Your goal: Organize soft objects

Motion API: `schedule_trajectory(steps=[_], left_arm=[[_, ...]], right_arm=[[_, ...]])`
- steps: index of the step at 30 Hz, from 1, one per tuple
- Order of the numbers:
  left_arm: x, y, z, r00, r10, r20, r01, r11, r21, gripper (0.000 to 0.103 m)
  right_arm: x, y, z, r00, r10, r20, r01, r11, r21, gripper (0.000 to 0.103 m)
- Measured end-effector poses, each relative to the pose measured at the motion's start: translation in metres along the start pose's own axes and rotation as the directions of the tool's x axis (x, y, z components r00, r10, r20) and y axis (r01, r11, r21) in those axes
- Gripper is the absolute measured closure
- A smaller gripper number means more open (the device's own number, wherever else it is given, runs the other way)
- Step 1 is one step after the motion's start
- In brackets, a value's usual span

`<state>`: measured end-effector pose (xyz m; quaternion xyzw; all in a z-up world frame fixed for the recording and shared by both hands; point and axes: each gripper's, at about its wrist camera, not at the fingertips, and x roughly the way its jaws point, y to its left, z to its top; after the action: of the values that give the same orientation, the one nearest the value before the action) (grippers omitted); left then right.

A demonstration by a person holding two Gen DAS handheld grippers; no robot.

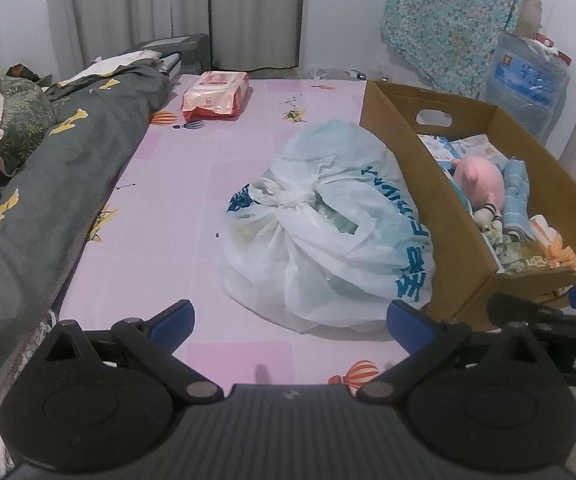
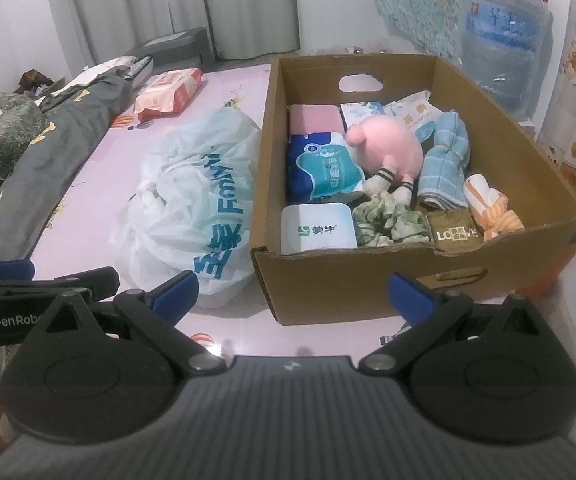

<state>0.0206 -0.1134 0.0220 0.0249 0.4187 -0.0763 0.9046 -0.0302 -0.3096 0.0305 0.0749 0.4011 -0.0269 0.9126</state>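
A brown cardboard box [image 2: 347, 284] [image 1: 391, 120] stands on the pink bed sheet. Inside lie a pink plush pig [image 2: 387, 148] [image 1: 481, 184], a rolled blue towel [image 2: 445, 160], a green scrunchie [image 2: 389, 224], an orange striped cloth [image 2: 491, 210], tissue packs [image 2: 323, 168] and a white pack [image 2: 317, 228]. A tied white plastic bag [image 1: 327, 220] [image 2: 192, 200] rests against the box's left side. My left gripper [image 1: 289, 322] is open, just in front of the bag. My right gripper [image 2: 291, 292] is open before the box's near wall. Neither holds anything.
A red-and-white wipes pack [image 1: 216, 96] [image 2: 170, 92] lies far back on the sheet. A grey quilt [image 1: 48, 184] and a green pillow [image 1: 12, 124] run along the left. Curtains, a floral cloth [image 1: 455, 16] and a bagged water jug [image 2: 503, 40] stand behind.
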Motion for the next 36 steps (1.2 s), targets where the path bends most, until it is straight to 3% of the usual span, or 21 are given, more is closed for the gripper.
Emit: schedule_trajectory(steps=[36], left_arm=[[0.0034,-0.0011,0.0006,1.000,0.003,-0.013,-0.003,1.000,-0.019,0.001]], right_arm=[[0.0049,-0.0028,0.0002,1.000,0.006,-0.016,-0.006,1.000,0.013,0.001]])
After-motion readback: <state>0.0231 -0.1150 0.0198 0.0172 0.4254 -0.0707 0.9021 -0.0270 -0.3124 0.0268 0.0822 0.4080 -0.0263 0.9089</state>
